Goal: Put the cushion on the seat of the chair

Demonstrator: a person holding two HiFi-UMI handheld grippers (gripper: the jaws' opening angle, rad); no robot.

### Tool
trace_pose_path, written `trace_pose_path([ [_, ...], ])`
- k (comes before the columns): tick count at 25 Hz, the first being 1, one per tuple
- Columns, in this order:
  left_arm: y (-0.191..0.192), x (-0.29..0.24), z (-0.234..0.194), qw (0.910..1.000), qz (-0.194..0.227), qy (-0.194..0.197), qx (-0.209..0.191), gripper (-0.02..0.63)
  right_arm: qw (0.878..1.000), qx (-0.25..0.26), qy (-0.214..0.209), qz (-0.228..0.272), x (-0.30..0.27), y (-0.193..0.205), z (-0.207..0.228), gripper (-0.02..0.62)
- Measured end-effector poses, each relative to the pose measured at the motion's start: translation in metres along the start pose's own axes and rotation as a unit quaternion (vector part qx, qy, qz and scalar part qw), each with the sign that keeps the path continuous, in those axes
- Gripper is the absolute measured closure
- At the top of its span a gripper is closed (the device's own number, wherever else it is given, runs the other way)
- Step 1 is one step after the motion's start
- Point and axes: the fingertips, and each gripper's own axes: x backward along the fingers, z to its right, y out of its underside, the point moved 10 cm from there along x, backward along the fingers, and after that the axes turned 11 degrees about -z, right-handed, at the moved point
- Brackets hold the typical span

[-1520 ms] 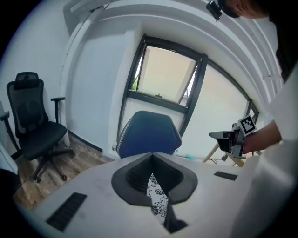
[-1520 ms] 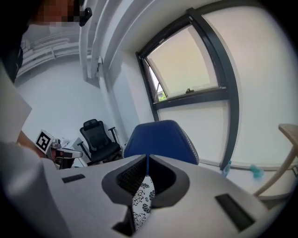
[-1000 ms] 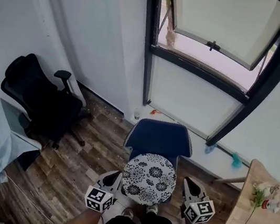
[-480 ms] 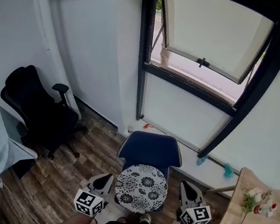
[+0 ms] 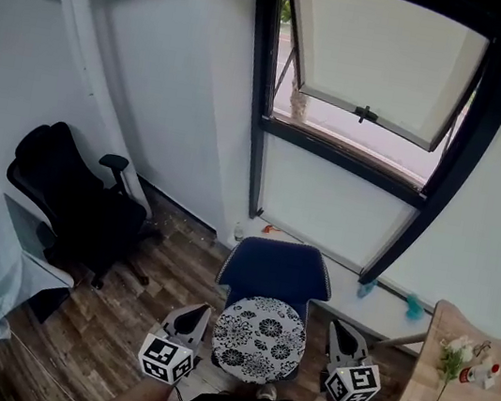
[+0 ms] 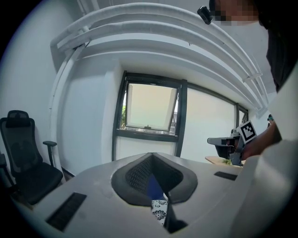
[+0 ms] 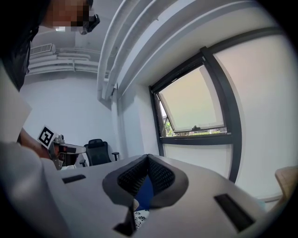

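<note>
Head view: round black-and-white floral cushion (image 5: 259, 337) rests on the seat of the blue chair (image 5: 277, 268).
Jaws closed and empty, the left gripper (image 5: 197, 313) and right gripper (image 5: 339, 332) flank it, drawn slightly clear of its edges since a second ago.

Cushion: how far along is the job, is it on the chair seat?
Done: the floral cushion lies flat on the blue chair seat. In hand: nothing; left tongs and right tongs are shut and empty, beside it. Left: nothing visible.
</note>
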Motion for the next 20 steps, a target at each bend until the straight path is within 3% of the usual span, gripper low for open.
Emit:
trace_pose_path([
  [6, 0.000, 0.001, -0.002, 0.9999, -0.001, -0.013, -0.004, 0.601, 1.000, 0.008, -0.007, 0.002, -0.004, -0.003, -0.002, 0.572],
  [20, -0.012, -0.009, 0.002, 0.9996, 0.013, -0.021, -0.017, 0.602, 1.000, 0.002, 0.022, 0.017, 0.005, -0.011, 0.017, 0.571],
])
